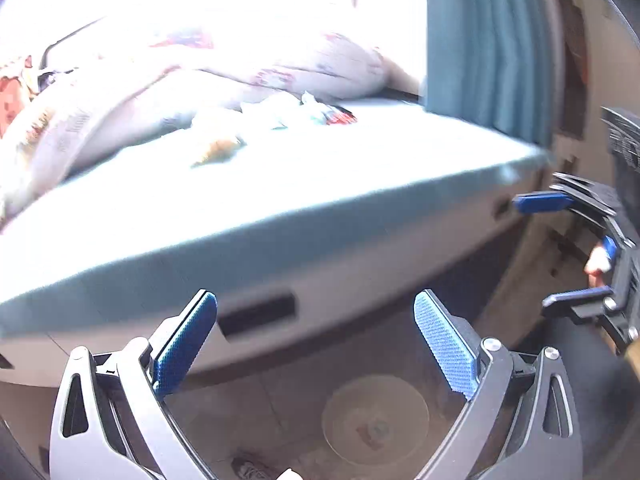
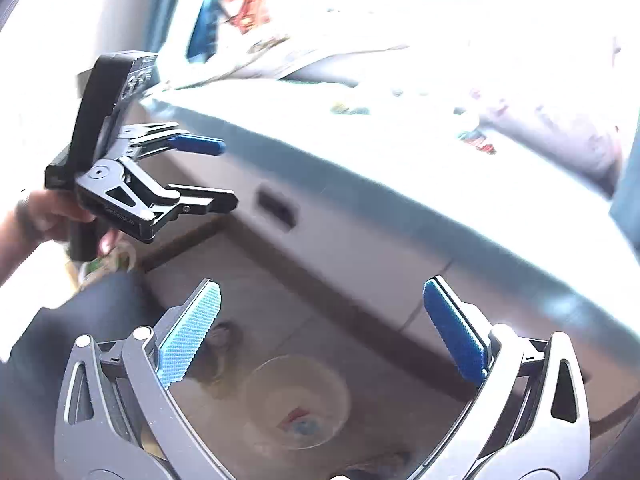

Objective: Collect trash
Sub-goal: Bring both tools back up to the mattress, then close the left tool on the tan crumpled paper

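Wrappers [image 1: 280, 114] lie in a small pile on the far part of the bed [image 1: 320, 184], just beside the pillow [image 1: 320, 68] and left of the curtain [image 1: 484, 40]. Left gripper [image 1: 316, 340] and right gripper [image 2: 322, 330] both hang near the floor with their jaws wide apart and nothing between them. Below them stands a clear bowl [image 2: 296, 400]; it seems to hold some scraps, but the view is blurred.

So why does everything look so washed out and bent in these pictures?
Left wrist view: window light blows out the blanket, motion smears the wrappers, and the fisheye bows the bed edge. Right wrist view: the upper right is glared white, the wrappers blurred.
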